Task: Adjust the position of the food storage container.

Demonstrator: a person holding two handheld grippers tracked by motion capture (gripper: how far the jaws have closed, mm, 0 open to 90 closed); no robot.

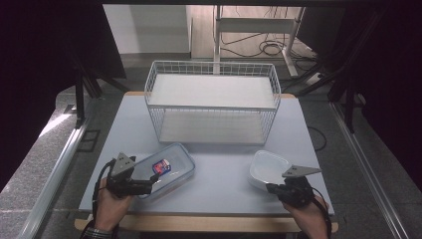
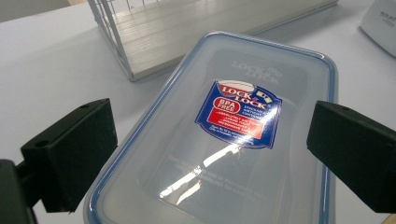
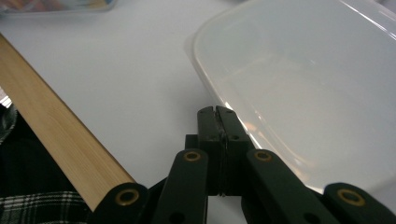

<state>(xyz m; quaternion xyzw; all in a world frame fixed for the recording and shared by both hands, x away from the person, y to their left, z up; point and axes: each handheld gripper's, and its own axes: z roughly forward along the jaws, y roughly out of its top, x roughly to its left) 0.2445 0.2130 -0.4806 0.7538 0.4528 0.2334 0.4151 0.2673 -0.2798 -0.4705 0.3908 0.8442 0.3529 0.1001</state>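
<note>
Lid between the left tongs, tub beside the right.
Left gripper (image 2: 210, 154) spread wide around the blue-rimmed lid (image 2: 219, 140); right gripper (image 3: 217, 114) pinched together, empty, beside the clear tub (image 3: 317, 84).

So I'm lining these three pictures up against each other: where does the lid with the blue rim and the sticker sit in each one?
High view: the blue-rimmed lid lies front left on the table, by the left gripper.
Left gripper view: it fills the middle, between the open jaws.
Right gripper view: probably the coloured sliver at the top left edge, too cut off to be sure.
Shared landmark: the white container.
</note>
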